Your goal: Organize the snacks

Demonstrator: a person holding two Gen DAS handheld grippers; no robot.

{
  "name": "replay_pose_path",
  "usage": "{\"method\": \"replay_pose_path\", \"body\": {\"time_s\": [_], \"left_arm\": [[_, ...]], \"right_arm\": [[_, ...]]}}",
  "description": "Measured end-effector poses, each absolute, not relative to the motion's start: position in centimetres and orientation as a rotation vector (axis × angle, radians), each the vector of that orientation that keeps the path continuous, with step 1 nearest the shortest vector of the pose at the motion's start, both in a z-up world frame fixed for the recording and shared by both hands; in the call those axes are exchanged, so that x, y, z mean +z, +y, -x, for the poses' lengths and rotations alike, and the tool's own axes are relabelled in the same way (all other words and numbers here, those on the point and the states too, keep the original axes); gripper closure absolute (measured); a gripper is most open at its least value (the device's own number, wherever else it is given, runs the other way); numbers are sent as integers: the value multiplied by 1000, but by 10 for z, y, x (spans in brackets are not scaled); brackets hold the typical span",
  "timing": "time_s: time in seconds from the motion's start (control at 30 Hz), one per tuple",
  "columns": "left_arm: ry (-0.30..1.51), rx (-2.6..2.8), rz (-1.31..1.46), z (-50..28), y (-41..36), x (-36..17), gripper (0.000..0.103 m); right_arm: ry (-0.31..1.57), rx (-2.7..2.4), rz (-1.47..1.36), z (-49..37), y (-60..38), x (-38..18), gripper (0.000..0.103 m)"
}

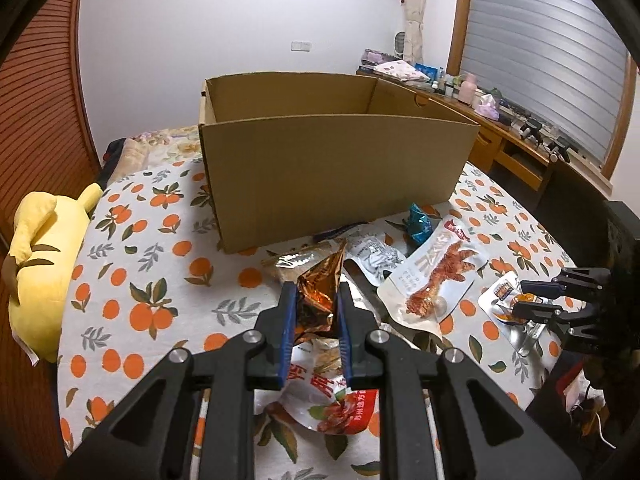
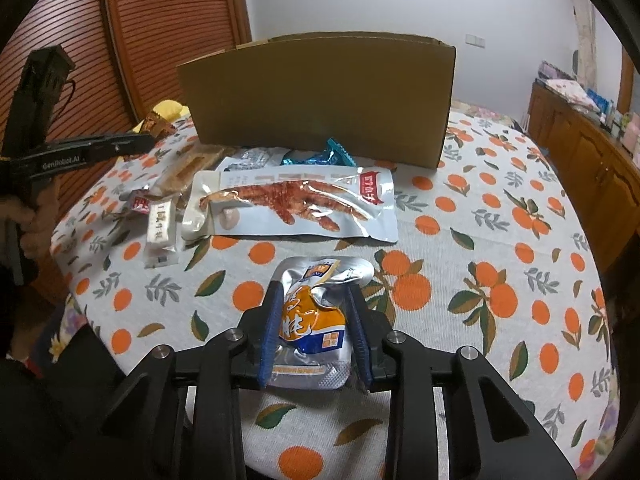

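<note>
The cardboard box (image 1: 336, 168) stands open on the orange-print cloth (image 1: 132, 280), and what shows of its inside from the left wrist view is bare wall; its floor is hidden, so whether any snack is in yet cannot be told. Every packet in view lies in front of the box. The left gripper (image 1: 316, 312) is closed on a crumpled copper foil packet (image 1: 320, 292), apparently raised above the other packets in front of the box's near wall. The right gripper (image 2: 316, 328) has its jaws part-open on either side of a silver and orange pouch (image 2: 312, 320) lying on the cloth, well in front of the box — whether the pads already pinch it I cannot tell. Just before the box lie a large chicken-foot packet (image 2: 292, 204), a blue foil sweet (image 2: 316, 156) and several small wrappers. The sorting looks barely begun — nearly all remains.
</note>
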State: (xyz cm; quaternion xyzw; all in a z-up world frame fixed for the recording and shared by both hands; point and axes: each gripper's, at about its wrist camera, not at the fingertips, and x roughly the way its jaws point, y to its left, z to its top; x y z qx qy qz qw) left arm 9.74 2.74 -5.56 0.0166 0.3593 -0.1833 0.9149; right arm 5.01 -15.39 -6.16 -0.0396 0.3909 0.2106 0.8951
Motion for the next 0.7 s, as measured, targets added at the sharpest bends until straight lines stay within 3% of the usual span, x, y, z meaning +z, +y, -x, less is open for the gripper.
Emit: {"method": "replay_pose_path", "body": {"time_s": [0.4, 0.7], "left_arm": [[732, -404, -27, -90, 19, -54, 86], [729, -415, -23, -87, 19, -54, 86]], "right_arm": [[966, 487, 212, -62, -140, -66, 57], [944, 500, 294, -58, -128, -64, 67]]}}
